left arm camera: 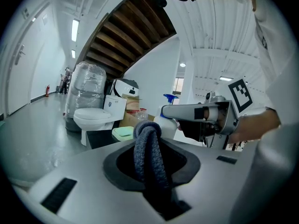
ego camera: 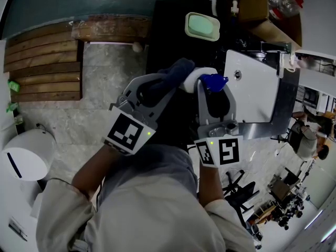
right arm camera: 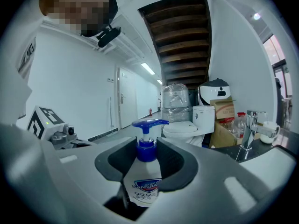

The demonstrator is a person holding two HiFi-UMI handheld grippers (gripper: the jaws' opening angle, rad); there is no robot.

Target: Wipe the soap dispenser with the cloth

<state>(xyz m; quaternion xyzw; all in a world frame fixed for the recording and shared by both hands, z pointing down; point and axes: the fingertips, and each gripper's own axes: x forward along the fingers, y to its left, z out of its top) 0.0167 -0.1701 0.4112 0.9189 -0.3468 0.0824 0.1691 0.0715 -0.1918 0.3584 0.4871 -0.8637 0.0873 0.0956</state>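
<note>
I count two tools, the left tool [ego camera: 170,80] and the right tool [ego camera: 214,91]. There is one soap dispenser [right arm camera: 145,181], one cloth [left arm camera: 149,157], one soap dish [ego camera: 202,26], one sink [ego camera: 252,88] and one tap [right arm camera: 247,125].

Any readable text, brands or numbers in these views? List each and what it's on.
"Safeguard": blue shield logo on the label of the white plastic soap dispenser with a blue pump, right gripper view.
"99.9%": same label, just below the logo; the smaller print beneath is too blurred to read.
Brown cardboard box: dark print, too blurred to read.
Square black-and-white markers: patterns only, no words.
</note>
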